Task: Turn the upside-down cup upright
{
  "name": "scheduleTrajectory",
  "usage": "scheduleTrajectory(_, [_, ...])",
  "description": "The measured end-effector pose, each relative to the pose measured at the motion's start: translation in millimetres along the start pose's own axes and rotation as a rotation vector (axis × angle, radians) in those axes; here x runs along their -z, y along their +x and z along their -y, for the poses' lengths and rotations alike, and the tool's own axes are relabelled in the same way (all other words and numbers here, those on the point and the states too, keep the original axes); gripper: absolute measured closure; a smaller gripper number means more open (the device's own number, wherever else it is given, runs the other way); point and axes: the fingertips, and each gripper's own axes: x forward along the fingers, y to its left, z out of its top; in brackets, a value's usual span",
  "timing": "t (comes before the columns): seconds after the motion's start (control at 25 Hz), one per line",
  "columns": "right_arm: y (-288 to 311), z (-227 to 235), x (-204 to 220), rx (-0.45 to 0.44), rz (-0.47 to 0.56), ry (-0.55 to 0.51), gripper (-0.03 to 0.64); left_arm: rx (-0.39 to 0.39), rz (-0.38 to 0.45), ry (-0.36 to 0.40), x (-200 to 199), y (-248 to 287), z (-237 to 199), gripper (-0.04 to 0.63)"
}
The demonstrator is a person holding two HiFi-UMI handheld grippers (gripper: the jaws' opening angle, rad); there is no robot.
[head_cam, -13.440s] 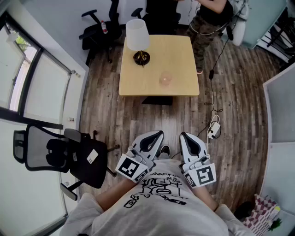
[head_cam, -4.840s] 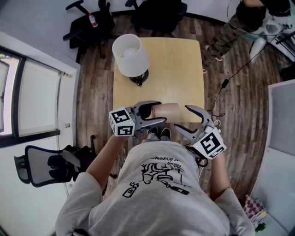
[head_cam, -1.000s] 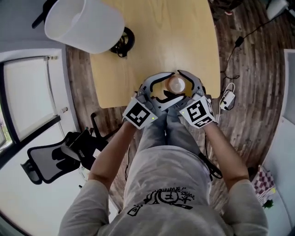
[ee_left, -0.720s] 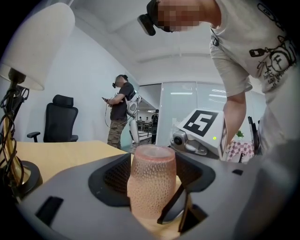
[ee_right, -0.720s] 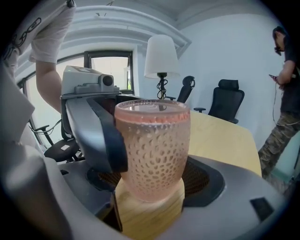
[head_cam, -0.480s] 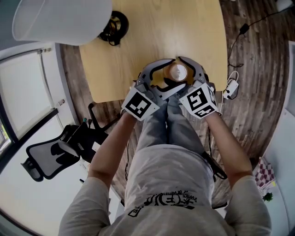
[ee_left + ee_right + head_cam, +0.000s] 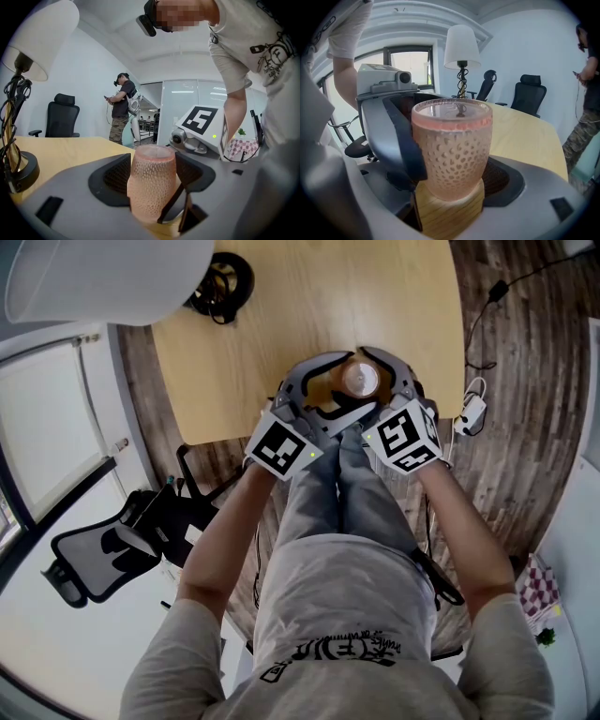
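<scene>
Cup [image 7: 359, 379] is on the bench [image 7: 281, 315], right by the near edge. The left hand-held gripper [image 7: 152, 180] is clamped on its sides and the right hand-held gripper [image 7: 452, 187] brackets it too, though I can't tell if that one presses. To finish cleanly, check the base sits flat, ease both sets of jaws apart evenly, then back out level without clipping it. Mouth looks up, long axis vertical.

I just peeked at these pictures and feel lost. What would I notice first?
A bumpy pink cup stands by the wooden table's near edge, with the jaws of both the left gripper and the right gripper around it. A big white lamp stands at the table's far left corner.
</scene>
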Motion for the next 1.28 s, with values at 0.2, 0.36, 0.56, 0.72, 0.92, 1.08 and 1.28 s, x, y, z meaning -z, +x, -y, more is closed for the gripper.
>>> scheduleTrajectory(0.2, [2.9, -1.8, 5.7, -0.006, -0.008, 0.002, 0.255, -0.006, 0.001, -0.005, 5.6, 0.8, 1.4, 0.294])
scheduleTrajectory(0.36, [3.9, -3.4, 9.9, -0.005, -0.018, -0.001, 0.255, -0.007, -0.007, 0.000, 9.0, 0.8, 3.5, 0.293])
scheduleTrajectory(0.56, [6.4, -4.0, 14.3, -0.003, -0.035, -0.015, 0.255, -0.010, -0.011, -0.005, 14.0, 0.9, 3.7, 0.294])
scheduleTrajectory(0.72, [7.0, -4.7, 15.4, 0.002, -0.035, -0.026, 0.255, -0.013, -0.012, -0.004, 16.4, 0.6, 5.1, 0.294])
scheduleTrajectory(0.92, [7.7, -3.8, 20.5, 0.015, -0.044, -0.041, 0.255, -0.013, -0.011, 0.006, 18.0, 1.5, 5.8, 0.293])
scheduleTrajectory(1.08, [5.6, -4.6, 19.2, 0.018, -0.040, -0.051, 0.255, -0.005, -0.012, 0.023, 18.6, 2.3, 7.2, 0.293])
scheduleTrajectory(1.28, [-0.1, -7.3, 15.2, 0.025, -0.010, -0.049, 0.255, 0.002, -0.018, 0.032, 19.5, 2.3, 7.8, 0.293])
